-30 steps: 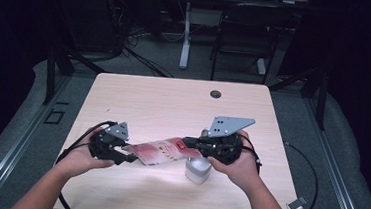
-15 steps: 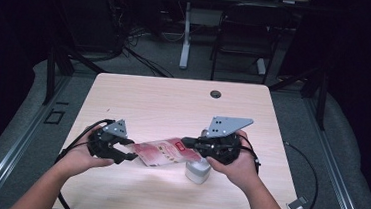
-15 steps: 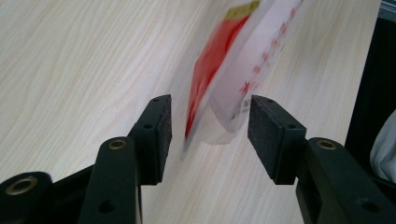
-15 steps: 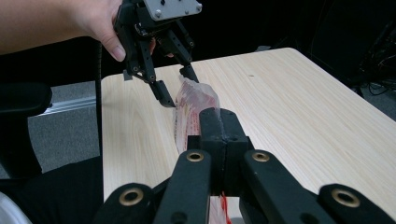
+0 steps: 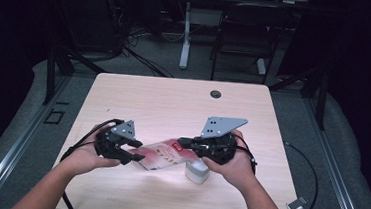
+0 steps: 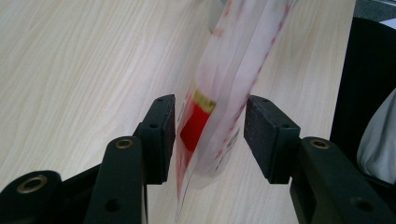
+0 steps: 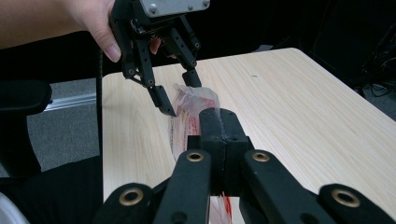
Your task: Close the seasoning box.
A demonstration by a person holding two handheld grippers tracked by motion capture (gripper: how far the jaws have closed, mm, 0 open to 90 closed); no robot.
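Note:
A clear plastic bag with red print hangs stretched between my two grippers, just above the light wooden table. My right gripper is shut on the bag's right end; in the right gripper view its jaws pinch the bag. My left gripper stands open around the bag's left end. Its jaws have just been closing, and in the left gripper view the bag hangs between its pads with a gap on the right side. The right gripper view also shows the left gripper farther off.
A small white-grey box sits on the table just under my right hand. A dark round grommet lies near the far edge. A chair and a desk leg stand beyond the table.
The left gripper has shifted slightly at the bag's left end. The right hand and the bag's right end have kept still.

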